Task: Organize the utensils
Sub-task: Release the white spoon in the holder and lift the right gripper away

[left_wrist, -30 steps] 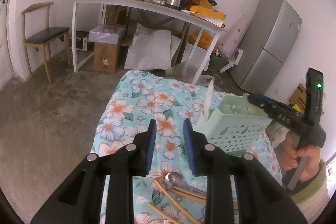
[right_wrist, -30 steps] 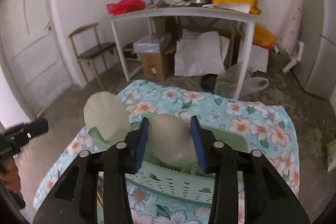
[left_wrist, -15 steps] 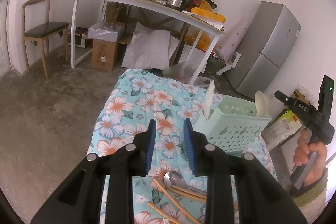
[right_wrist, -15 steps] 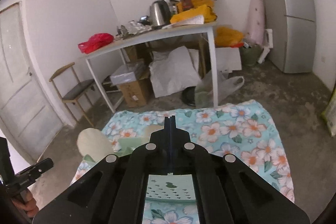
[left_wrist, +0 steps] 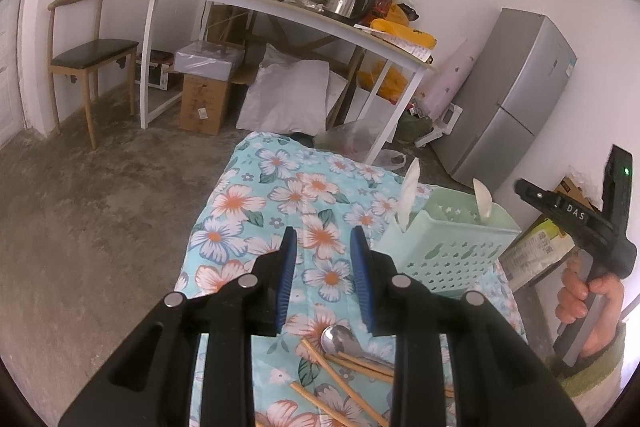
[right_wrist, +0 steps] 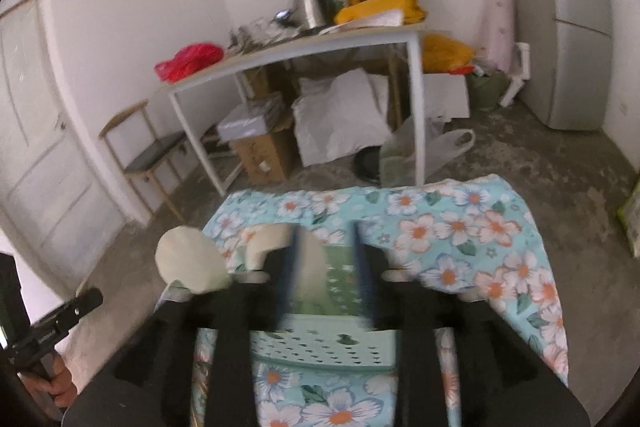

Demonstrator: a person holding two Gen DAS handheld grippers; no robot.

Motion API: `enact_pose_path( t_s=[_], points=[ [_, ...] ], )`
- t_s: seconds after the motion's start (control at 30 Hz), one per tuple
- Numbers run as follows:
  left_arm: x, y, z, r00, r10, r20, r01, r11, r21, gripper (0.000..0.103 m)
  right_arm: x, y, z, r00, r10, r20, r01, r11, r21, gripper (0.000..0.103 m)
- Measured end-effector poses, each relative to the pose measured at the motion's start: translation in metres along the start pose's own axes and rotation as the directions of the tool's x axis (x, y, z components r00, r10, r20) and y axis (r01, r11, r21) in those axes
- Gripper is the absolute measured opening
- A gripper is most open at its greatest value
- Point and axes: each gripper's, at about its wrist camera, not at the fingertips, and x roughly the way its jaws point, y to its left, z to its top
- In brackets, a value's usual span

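A pale green perforated basket (left_wrist: pixel 448 247) stands on the floral cloth, with two cream spoons (left_wrist: pixel 409 193) upright in it. It also shows in the right wrist view (right_wrist: pixel 320 343), with one spoon (right_wrist: pixel 188 261) at its left corner. My left gripper (left_wrist: pixel 323 247) is open and empty above the cloth. Below it lie a metal spoon (left_wrist: pixel 340 341) and several wooden chopsticks (left_wrist: pixel 340 387). My right gripper (right_wrist: pixel 325 267) is open and empty, hovering over the basket; it is motion-blurred.
The floral cloth (left_wrist: pixel 272 195) covers a small table with floor beyond its edges. Behind are a white table (left_wrist: pixel 280 7) loaded with clutter, a wooden chair (left_wrist: pixel 88 55), boxes and bags beneath, and a grey fridge (left_wrist: pixel 516 99).
My right gripper let go of the cream spoon into the basket, drew back and shut, and now stands open again over the basket. My left gripper has stayed open, tilting slightly.
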Motion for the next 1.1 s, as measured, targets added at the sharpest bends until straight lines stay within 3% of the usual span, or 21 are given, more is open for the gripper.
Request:
enact_pose_path(
  t_s=[0.1, 0.23, 0.33, 0.53, 0.83, 1.1],
  points=[
    [-0.004, -0.012, 0.007, 0.998, -0.044, 0.033, 0.044, 0.999, 0.015, 0.028, 0.023, 0.015, 0.007, 0.997, 0.021, -0.076, -0.025, 0.998, -0.062, 0.058],
    [-0.001, -0.049, 0.025, 0.984, -0.142, 0.105, 0.131, 0.986, 0.103, 0.036, 0.048, 0.025, 0.012, 0.989, -0.023, -0.143, 0.005, 0.992, -0.125, 0.06],
    [0.027, -0.076, 0.037, 0.981, -0.182, 0.069, 0.17, 0.973, 0.157, 0.038, 0.063, 0.028, 0.011, 0.982, -0.06, -0.178, 0.033, 0.988, -0.152, 0.06],
    [0.08, -0.1, 0.032, 0.997, -0.082, 0.006, 0.078, 0.966, 0.245, 0.038, 0.06, 0.021, 0.0, 0.979, -0.101, -0.18, 0.07, 0.983, -0.172, 0.052],
    [0.093, -0.092, 0.016, 1.0, -0.019, -0.017, 0.023, 0.96, 0.28, 0.038, 0.017, -0.003, -0.002, 0.988, -0.11, -0.106, 0.099, 0.99, -0.101, 0.049],
    [0.099, -0.092, 0.014, 0.999, -0.013, -0.03, 0.021, 0.958, 0.285, 0.038, 0.008, -0.029, 0.001, 0.996, 0.026, -0.088, -0.024, 0.999, 0.024, 0.048]
  ],
)
